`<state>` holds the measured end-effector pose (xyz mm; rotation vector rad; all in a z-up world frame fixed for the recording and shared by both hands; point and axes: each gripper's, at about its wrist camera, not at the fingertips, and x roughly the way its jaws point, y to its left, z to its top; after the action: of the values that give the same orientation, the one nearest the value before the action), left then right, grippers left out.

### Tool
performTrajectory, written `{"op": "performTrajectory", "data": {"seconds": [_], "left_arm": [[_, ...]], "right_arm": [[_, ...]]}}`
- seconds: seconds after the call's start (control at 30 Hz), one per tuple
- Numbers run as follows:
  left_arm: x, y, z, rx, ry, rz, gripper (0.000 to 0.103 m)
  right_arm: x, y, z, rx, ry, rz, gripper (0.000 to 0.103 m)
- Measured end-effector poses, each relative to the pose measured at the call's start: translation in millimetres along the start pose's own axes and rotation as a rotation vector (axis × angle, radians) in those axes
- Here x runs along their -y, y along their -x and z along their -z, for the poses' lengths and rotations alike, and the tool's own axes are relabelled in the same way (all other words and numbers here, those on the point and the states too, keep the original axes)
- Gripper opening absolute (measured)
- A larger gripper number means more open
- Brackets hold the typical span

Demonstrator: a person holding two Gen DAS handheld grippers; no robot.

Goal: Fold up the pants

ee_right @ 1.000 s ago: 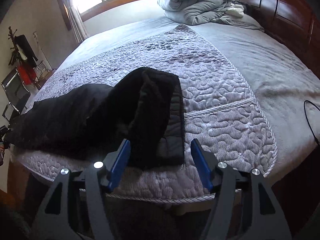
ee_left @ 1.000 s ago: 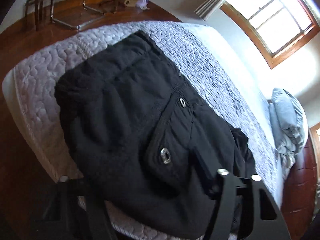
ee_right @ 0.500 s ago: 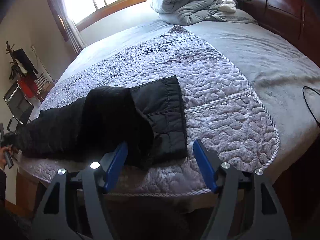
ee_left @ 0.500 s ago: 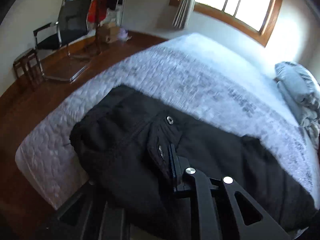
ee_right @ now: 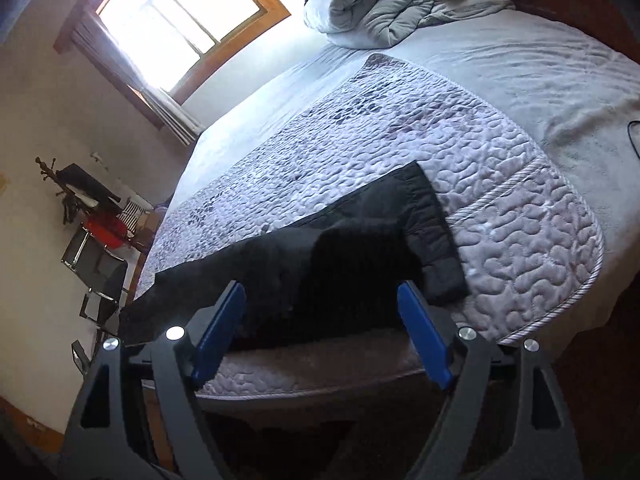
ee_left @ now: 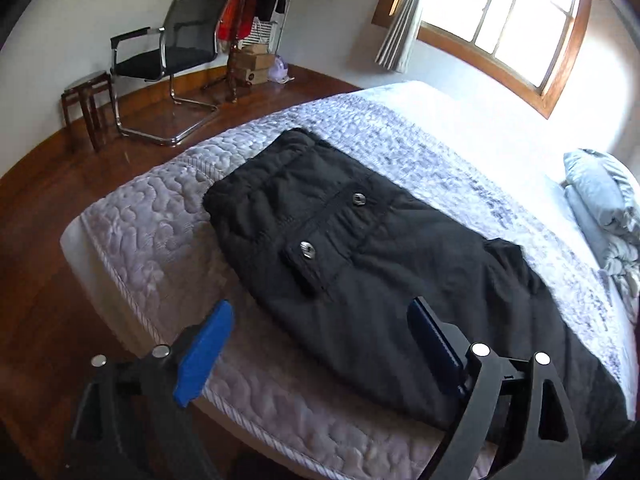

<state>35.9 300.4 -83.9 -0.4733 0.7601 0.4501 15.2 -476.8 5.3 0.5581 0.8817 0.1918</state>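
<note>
Black pants (ee_left: 360, 264) lie along the near edge of the bed on a quilted lilac cover (ee_left: 160, 232), waistband toward the left, a snap pocket flap facing up. In the right wrist view the leg end (ee_right: 360, 256) lies doubled over, one cuff spread flat at the right. My left gripper (ee_left: 320, 332) is open and empty, just in front of the pants' near edge. My right gripper (ee_right: 320, 308) is open and empty, drawn back from the leg end near the bed edge.
A grey duvet (ee_right: 380, 0) is heaped at the head of the bed. A black cable (ee_right: 632, 132) lies on the grey sheet at the right. A chair (ee_left: 168, 60), a stool (ee_left: 88, 104) and a coat stand stand on the wooden floor left of the bed.
Both grippers have pulled back from the pants. The left gripper's fingers, earlier over the fabric, now stand wide apart and free. The lifted leg end has dropped flatter onto the bed.
</note>
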Motion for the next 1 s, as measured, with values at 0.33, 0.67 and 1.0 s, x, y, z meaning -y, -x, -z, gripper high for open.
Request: {"op": "performTrajectory", "data": {"seconds": [0.33,0.67,1.0], "left_arm": [[49.0,-1.0,26.9,-0.152,0.009,0.13,0.099],[59.5,-24.3,47.9,-0.227,0.034,0.134,0.099],[78.6,-29.0,56.3,-0.256,0.008,0.139,0.099]], "right_arm": [[15.0,-90.3,-7.2,-0.155,-0.451,0.064,0.085],[34.6,-132.6,-30.6,-0.153,-0.581,0.026,0.007],[-50.5,-66.1,-61.0,0.109,-0.123,-0.429,0.003]]}}
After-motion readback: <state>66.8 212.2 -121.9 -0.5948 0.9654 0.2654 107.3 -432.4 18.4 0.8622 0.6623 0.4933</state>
